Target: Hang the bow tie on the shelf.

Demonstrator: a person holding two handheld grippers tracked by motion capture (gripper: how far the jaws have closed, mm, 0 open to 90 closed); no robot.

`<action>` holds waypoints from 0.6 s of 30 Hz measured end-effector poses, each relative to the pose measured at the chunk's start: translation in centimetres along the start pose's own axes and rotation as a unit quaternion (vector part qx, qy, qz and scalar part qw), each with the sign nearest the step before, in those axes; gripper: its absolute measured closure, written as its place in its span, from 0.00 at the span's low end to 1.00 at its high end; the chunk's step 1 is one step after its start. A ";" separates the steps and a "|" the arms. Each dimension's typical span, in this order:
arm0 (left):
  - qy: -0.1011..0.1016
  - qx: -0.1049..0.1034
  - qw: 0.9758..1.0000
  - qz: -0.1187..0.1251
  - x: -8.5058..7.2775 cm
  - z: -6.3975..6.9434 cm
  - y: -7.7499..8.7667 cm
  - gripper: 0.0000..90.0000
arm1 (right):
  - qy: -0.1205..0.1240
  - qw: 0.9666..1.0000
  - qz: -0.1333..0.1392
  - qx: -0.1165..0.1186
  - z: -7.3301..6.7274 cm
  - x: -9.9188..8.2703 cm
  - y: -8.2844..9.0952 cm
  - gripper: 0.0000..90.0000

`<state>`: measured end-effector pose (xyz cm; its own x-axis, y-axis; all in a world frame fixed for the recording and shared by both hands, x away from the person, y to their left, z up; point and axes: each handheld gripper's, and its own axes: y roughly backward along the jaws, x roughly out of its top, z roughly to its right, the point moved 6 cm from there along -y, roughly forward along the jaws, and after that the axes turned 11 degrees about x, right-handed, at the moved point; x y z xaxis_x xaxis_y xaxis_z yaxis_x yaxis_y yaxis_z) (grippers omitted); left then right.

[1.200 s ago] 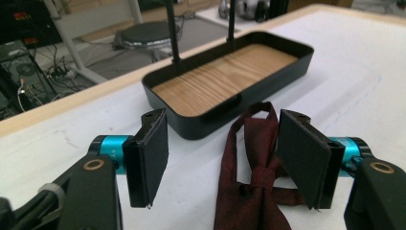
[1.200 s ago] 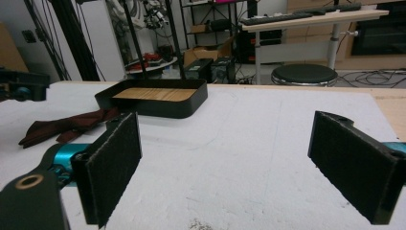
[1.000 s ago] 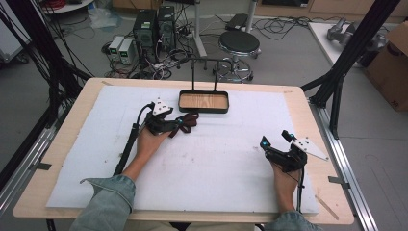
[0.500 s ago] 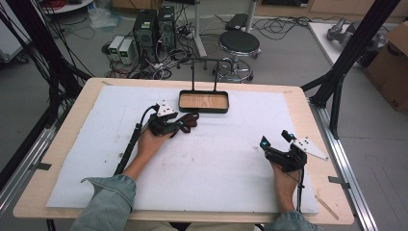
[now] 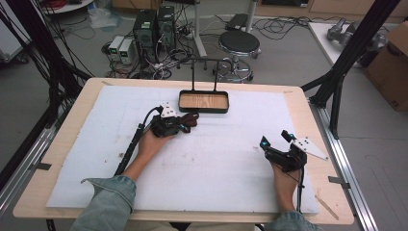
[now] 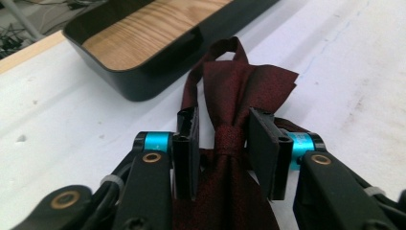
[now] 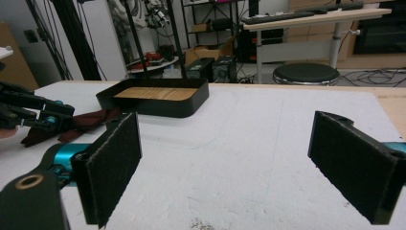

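A dark red bow tie (image 6: 229, 143) of shiny woven cloth lies flat on the white mat, toward the far edge and left of its middle. Its knot sits mid-cloth, its strap looped at the far end.

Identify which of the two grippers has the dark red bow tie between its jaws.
The left gripper: its jaws, just closing, flank the bow tie; the right gripper stands open.

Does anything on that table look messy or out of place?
Only the dark red bow tie: it lies rumpled on the white mat beside the empty tray, not in it. The left gripper has been closing around its knot.
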<state>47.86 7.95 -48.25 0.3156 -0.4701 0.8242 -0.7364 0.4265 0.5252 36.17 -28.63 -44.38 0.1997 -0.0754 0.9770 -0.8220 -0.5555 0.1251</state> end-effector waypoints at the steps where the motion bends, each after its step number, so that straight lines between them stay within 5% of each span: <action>1: 0.001 -0.002 1.000 -0.001 0.0 0.0 0.0 0.76 | -0.001 1.000 0.000 0.000 0.0 0.0 0.0 0.12; 9: 0.022 -0.018 1.000 0.006 0.3 -0.3 0.4 0.85 | -0.001 1.000 -0.001 0.001 0.0 0.0 0.0 0.12; 13: 0.039 -0.041 0.997 0.046 2.1 -0.6 1.9 0.85 | -0.001 1.000 -0.001 0.000 0.0 0.0 0.0 0.12; 18: 0.046 -0.059 0.995 0.068 4.0 -1.1 2.8 0.85 | -0.001 1.000 -0.002 -0.001 0.0 -0.1 0.0 0.12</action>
<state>47.67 8.10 -43.23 0.2746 -0.3317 0.9025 -0.7022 0.5720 0.4239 36.20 -28.64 -44.44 0.2040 -0.0745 0.9761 -0.8218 -0.5549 0.1294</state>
